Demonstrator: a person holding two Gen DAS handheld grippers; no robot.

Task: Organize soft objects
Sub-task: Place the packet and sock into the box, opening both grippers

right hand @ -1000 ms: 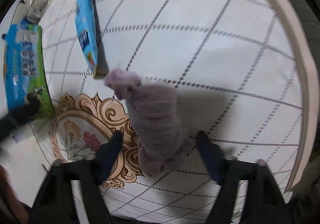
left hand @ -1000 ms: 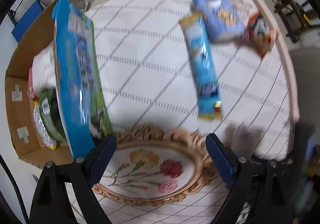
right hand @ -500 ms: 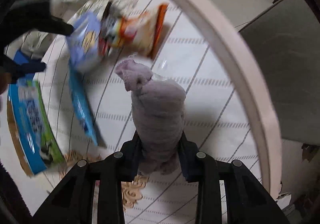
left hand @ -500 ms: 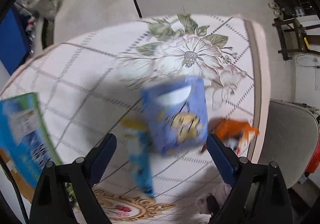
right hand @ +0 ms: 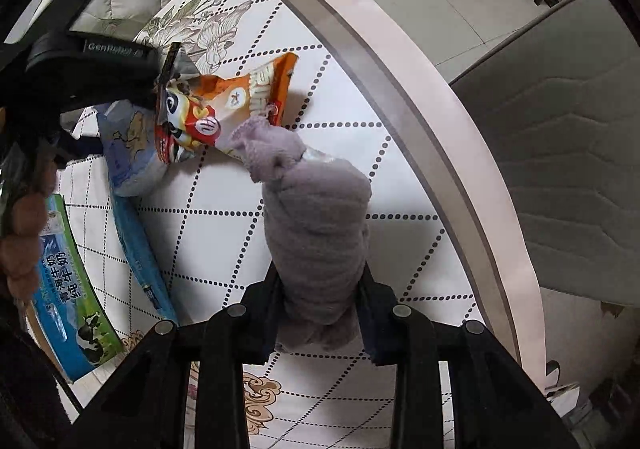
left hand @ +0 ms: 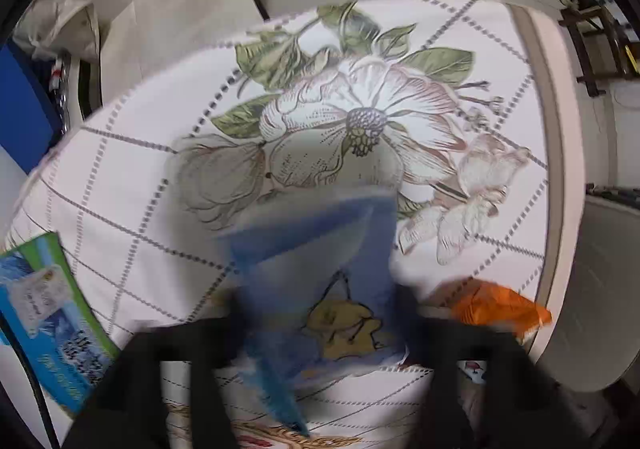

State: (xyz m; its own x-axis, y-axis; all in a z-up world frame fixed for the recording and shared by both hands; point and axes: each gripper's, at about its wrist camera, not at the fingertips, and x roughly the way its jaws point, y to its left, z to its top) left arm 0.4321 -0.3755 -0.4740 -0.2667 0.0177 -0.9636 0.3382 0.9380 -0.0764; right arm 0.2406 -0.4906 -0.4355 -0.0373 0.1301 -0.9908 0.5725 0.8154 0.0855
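Gripping mauve sock roll (right hand: 316, 233), right gripper (right hand: 320, 313) near table rim (right hand: 400, 61).

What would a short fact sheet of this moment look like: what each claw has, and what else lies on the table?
right gripper: fingers shut on the rolled purple cloth
left gripper: blurred; fingers on either side of the pale blue packet, grip unclear
orange snack bag: on the table, beside the blue packet
long blue wrapper: flat on the table
milk carton pack: at the left edge
table: round, floral cloth with dotted grid
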